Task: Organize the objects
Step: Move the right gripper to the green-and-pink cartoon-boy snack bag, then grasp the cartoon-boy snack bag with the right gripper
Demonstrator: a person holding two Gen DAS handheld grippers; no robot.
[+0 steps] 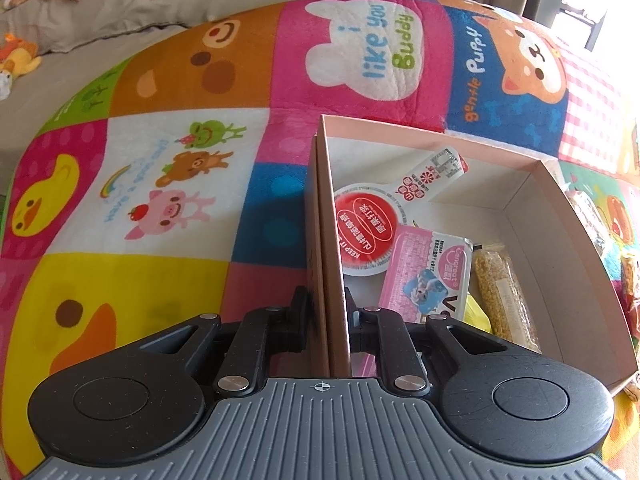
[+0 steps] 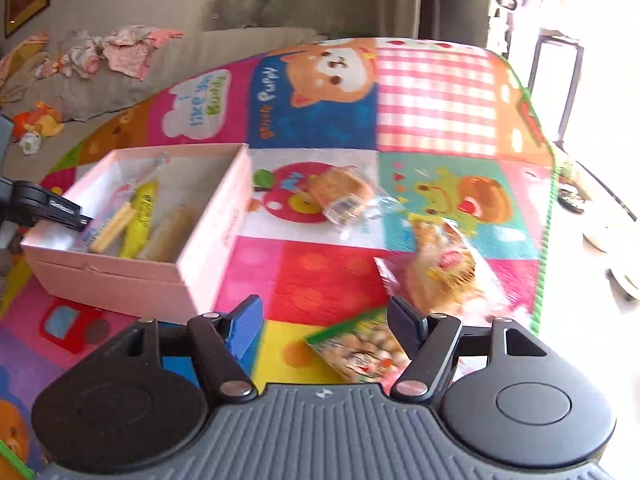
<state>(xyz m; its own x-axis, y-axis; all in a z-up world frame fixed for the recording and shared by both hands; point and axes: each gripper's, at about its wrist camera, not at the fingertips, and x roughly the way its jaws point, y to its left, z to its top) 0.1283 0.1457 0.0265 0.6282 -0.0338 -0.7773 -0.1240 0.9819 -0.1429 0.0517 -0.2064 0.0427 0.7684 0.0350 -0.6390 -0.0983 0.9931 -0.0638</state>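
Observation:
A pink cardboard box sits on a colourful play mat. My left gripper is shut on the box's left wall. Inside lie a red round-lidded cup, a pink snack pack, a yellow packet and a grain bar. In the right wrist view the box is at the left, and the left gripper clamps its far wall. My right gripper is open and empty above a green snack bag. A wrapped bun and an orange snack bag lie on the mat.
The play mat covers the floor. A grey sofa with clothes and soft toys runs behind it. Bare floor with shoes lies beyond the mat's right edge.

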